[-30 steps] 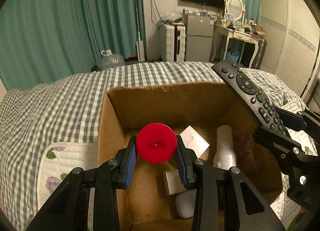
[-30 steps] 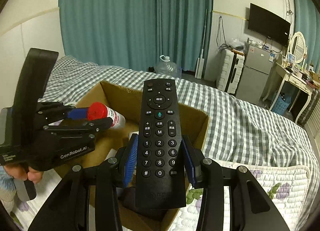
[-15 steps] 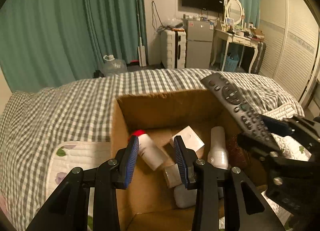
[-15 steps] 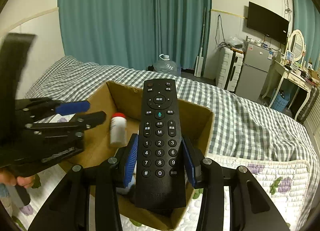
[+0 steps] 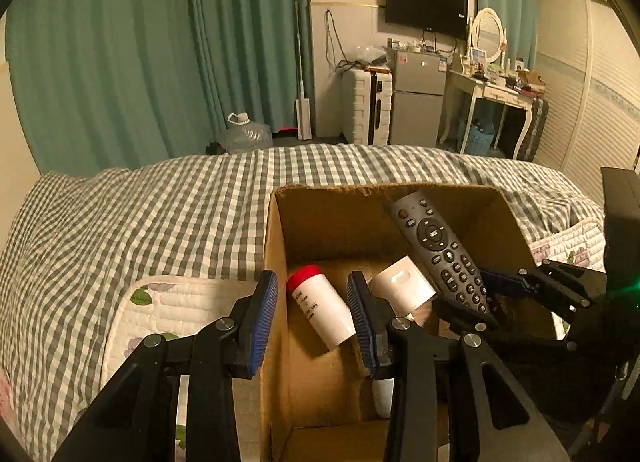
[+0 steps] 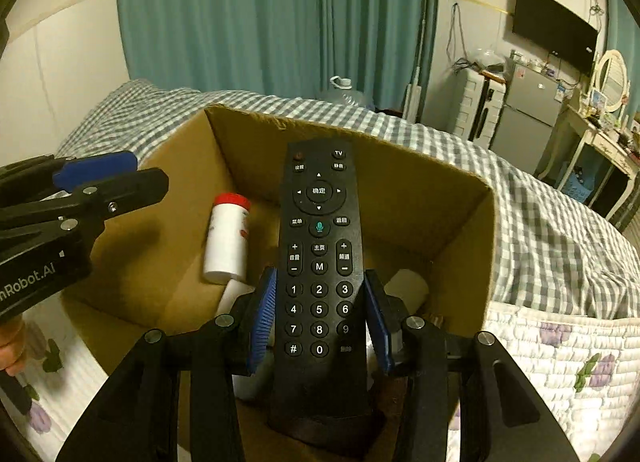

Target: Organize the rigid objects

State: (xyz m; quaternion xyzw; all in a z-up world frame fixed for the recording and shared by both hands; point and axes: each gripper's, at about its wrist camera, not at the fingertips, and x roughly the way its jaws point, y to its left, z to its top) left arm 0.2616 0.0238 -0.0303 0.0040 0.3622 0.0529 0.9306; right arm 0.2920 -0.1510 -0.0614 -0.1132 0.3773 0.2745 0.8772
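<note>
Right gripper (image 6: 319, 318) with jaws clamped on a black remote (image 6: 319, 262) standing tilted inside an open cardboard box (image 6: 460, 221). Left gripper (image 5: 312, 318), jaws apart and empty, over the box's near corner. Beyond, a red-capped white bottle (image 5: 320, 310) lies inside, on a checked bed (image 5: 160, 213)

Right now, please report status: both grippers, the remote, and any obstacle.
Left gripper open, empty, above box. Right gripper shut on remote, inside box opening. Red-capped bottle lies in box, beside the remote.
</note>
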